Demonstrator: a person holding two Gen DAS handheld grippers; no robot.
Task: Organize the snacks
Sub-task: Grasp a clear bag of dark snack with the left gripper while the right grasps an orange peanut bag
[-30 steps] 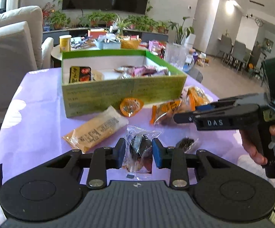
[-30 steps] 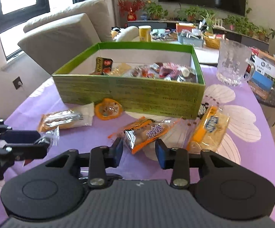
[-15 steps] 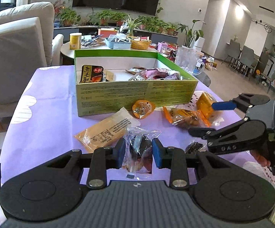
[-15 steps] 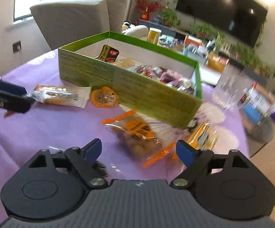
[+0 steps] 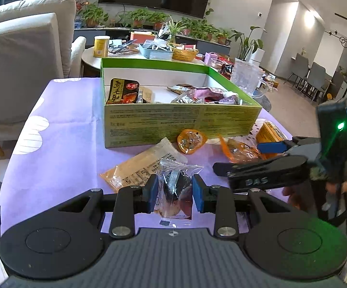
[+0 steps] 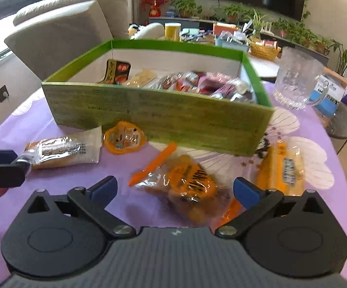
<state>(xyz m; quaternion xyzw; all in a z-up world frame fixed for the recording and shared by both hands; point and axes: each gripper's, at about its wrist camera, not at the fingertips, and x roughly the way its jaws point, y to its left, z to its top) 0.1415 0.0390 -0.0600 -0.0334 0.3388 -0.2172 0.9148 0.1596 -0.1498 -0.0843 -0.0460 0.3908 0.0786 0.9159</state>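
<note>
My left gripper (image 5: 174, 190) is shut on a clear-wrapped dark snack packet (image 5: 177, 187) and holds it above the purple tablecloth. My right gripper (image 6: 174, 189) is open wide around an orange snack bag (image 6: 185, 184) lying on the cloth; it shows in the left wrist view (image 5: 252, 157) too. A green box (image 6: 163, 117) (image 5: 180, 122) holding several snacks stands behind. On the cloth lie a tan wrapped bar (image 5: 139, 168) (image 6: 63, 150), a round orange packet (image 5: 191, 140) (image 6: 124, 138) and a yellow packet (image 6: 281, 168).
A glass mug (image 6: 298, 81) stands right of the box, near a blue-and-white carton (image 6: 329, 96). A beige sofa (image 5: 22, 48) is at the left. A side table with a yellow can (image 5: 100, 46) and baskets stands behind the box.
My right gripper opened wide, dropped towards the orange bag and now straddles it. My left gripper kept its hold on the clear packet and rose slightly.
</note>
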